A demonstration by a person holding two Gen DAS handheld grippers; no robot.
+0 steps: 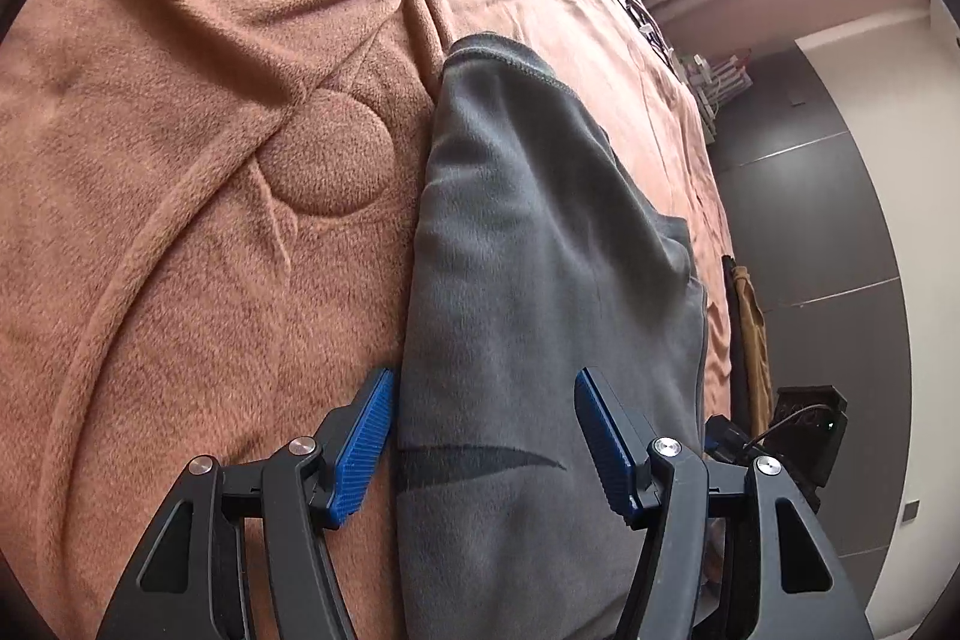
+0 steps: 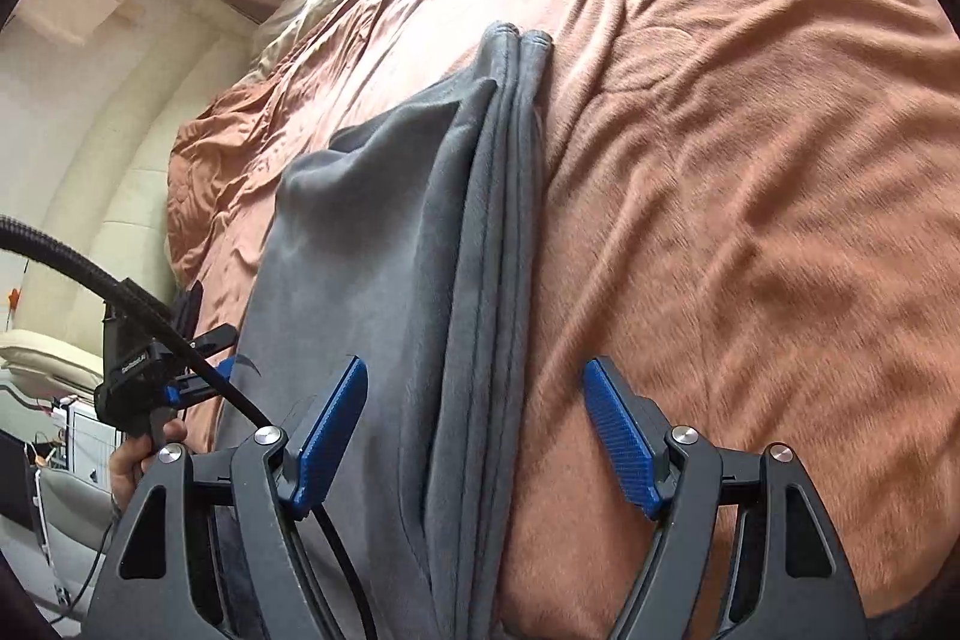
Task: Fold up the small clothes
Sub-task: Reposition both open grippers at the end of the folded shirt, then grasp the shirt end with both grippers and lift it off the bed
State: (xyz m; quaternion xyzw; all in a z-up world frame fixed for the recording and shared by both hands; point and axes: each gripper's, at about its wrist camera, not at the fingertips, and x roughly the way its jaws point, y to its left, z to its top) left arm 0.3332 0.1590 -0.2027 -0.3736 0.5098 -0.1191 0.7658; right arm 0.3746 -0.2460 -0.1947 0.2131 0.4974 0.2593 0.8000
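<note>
Two spread tools point(image 1: 483, 436) point(image 2: 474, 427), empty, each straddling the folded grey garment point(image 1: 540, 250) on the blanket point(image 1: 180, 160).

Your grey fleece garment point(image 1: 540, 280) lies folded lengthwise into a long, narrow strip on the brown blanket point(image 1: 198, 220), running away from you. In the right wrist view its stacked layer edges point(image 2: 510, 220) line up along the right side, ending in a bunched hem at the far end. A dark swoosh mark point(image 1: 474, 466) crosses the near part.
</note>
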